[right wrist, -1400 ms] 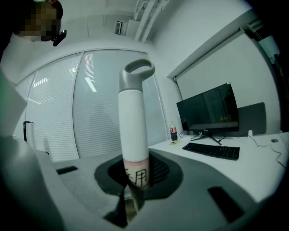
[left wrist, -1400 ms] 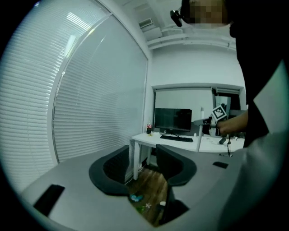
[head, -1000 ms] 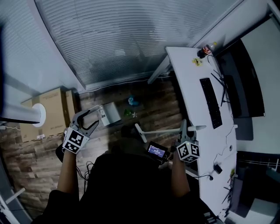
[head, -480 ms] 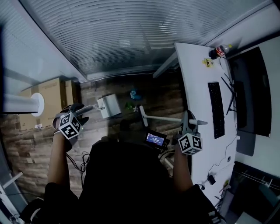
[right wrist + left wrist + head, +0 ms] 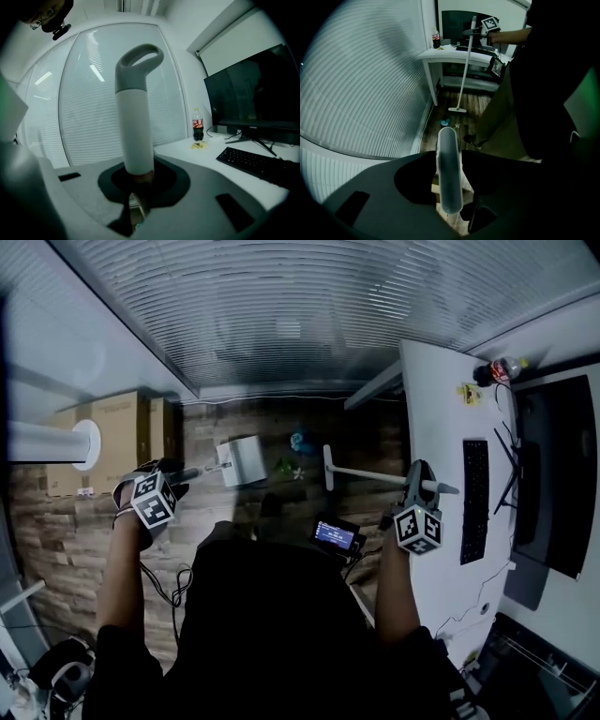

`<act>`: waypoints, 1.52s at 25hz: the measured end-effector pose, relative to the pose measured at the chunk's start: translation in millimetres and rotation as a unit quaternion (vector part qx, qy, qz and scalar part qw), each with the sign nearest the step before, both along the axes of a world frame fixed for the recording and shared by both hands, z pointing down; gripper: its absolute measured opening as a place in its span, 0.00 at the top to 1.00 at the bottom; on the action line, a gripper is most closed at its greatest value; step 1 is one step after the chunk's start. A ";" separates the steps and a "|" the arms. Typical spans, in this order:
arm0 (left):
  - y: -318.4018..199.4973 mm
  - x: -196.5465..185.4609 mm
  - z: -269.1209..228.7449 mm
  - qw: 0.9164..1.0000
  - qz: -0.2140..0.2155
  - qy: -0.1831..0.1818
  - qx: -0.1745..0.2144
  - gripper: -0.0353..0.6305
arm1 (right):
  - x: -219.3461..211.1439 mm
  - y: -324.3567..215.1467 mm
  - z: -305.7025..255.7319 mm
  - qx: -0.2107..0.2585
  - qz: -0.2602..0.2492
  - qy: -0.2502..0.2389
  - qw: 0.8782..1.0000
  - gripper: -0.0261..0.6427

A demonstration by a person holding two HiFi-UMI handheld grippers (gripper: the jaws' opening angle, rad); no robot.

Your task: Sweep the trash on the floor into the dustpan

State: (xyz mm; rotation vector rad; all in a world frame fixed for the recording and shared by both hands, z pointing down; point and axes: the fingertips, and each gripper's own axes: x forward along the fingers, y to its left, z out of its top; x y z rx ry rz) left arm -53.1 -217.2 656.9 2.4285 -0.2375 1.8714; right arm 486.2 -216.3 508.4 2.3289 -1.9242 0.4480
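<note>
The white dustpan (image 5: 242, 460) stands on the wooden floor, and its long grey handle (image 5: 449, 176) runs up between the jaws of my left gripper (image 5: 178, 474). That gripper (image 5: 449, 161) points steeply down and its jaws are closing, both flanks against the handle. My right gripper (image 5: 419, 486) is shut on the white broom stick (image 5: 135, 136), just under its grey loop end. The broom head (image 5: 328, 468) rests on the floor. Trash lies between pan and broom: a blue scrap (image 5: 300, 440), a green scrap (image 5: 284, 465) and a small white bit (image 5: 298, 474).
Cardboard boxes (image 5: 122, 432) and a white column (image 5: 56, 442) stand to the left. A white desk (image 5: 441, 427) on the right carries a keyboard (image 5: 475, 498), a monitor (image 5: 553, 474) and a cola bottle (image 5: 502, 367). Slatted blinds (image 5: 281, 324) close off the far side. Cables (image 5: 173, 582) lie near my feet.
My left gripper has sunk and tipped downward onto the dustpan handle, jaws coming in around it. The right gripper has carried the broom to the right, and its head has shifted right too.
</note>
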 end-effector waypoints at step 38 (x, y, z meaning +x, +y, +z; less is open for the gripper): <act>-1.2 10.1 12.7 0.998 -0.046 0.031 -0.002 0.77 | -120.4 -70.4 134.8 -0.075 -0.127 -0.029 0.989 0.85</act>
